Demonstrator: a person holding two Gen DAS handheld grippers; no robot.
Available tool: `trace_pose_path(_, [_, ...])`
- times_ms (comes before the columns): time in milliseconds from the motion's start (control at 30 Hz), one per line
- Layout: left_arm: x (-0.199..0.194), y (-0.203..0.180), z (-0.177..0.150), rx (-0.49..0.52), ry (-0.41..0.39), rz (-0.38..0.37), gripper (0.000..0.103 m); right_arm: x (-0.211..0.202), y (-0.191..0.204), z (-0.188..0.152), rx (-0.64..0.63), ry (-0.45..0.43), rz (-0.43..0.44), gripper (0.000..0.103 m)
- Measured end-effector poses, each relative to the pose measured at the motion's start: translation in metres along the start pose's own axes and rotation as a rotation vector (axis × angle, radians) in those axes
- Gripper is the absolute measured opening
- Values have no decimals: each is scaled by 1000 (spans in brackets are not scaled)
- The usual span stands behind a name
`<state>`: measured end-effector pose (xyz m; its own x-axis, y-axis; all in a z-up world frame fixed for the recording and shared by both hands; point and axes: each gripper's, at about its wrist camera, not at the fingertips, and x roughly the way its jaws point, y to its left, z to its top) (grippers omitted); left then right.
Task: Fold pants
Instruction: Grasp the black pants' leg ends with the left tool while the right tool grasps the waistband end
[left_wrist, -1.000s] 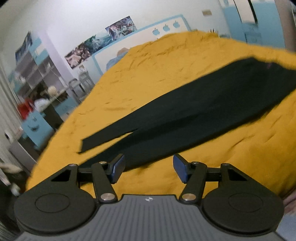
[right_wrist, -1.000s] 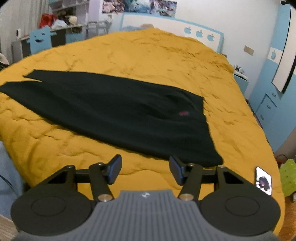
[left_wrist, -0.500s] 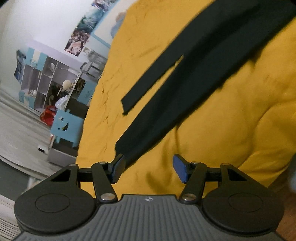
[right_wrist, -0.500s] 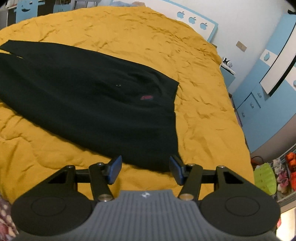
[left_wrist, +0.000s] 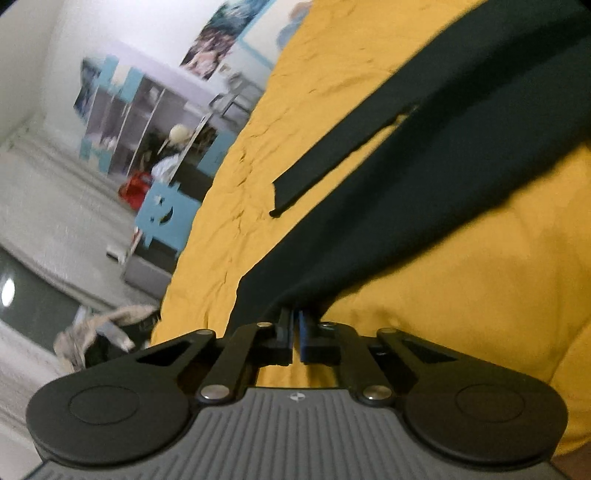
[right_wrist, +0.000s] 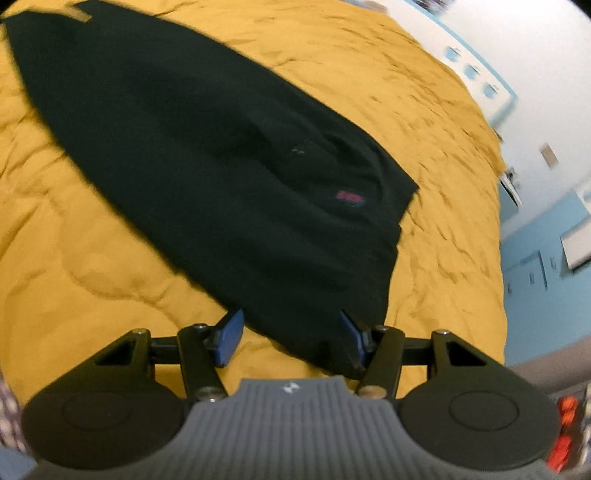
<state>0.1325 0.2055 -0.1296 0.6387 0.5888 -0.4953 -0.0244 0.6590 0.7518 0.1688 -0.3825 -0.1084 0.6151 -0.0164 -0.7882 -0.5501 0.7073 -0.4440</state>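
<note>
- Since the earlier frames, both grippers had been brought down and in toward the near edge of the black pants (right_wrist: 207, 155), so that the garment was seen much closer in each wrist view; the jaws of the left gripper (left_wrist: 295, 334) had just been closing, with the hem of the nearer leg between them.
- The pants were laid out flat along the yellow bedspread (right_wrist: 436, 122), the two legs parted toward the left gripper's end and the waist, marked by a small red logo (right_wrist: 349, 197), toward the right gripper's end; this spread-out layout was judged to allow a lengthwise fold.
- The left gripper was seen clamped on the cuff end of the nearer leg (left_wrist: 388, 221), with dark cloth bunched at its tips; the farther leg (left_wrist: 332, 162) was left lying untouched on the bedspread.
- The right gripper (right_wrist: 291, 336) was held with its jaws spread wide, straddling the near corner of the waist; cloth lay between the blue pads (right_wrist: 231, 334), but no pressing on it could be made out, so nothing was held there.
- One end was thus gripped and the other only approached, which was judged to be preparation for lifting the near edge at both ends together.
</note>
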Motion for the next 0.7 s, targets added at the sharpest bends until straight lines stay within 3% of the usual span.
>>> trace_pose_path(433, [-13, 34, 36, -219, 69, 14, 1, -7, 25, -31, -339, -51, -44, 42])
trace_pose_path(567, [-16, 35, 40, -200, 81, 22, 0, 3, 29, -36, -430, -63, -79, 30])
trace_pose_path(700, [-24, 40, 32, -145, 47, -33, 6, 7, 29, -43, -461, -77, -96, 21])
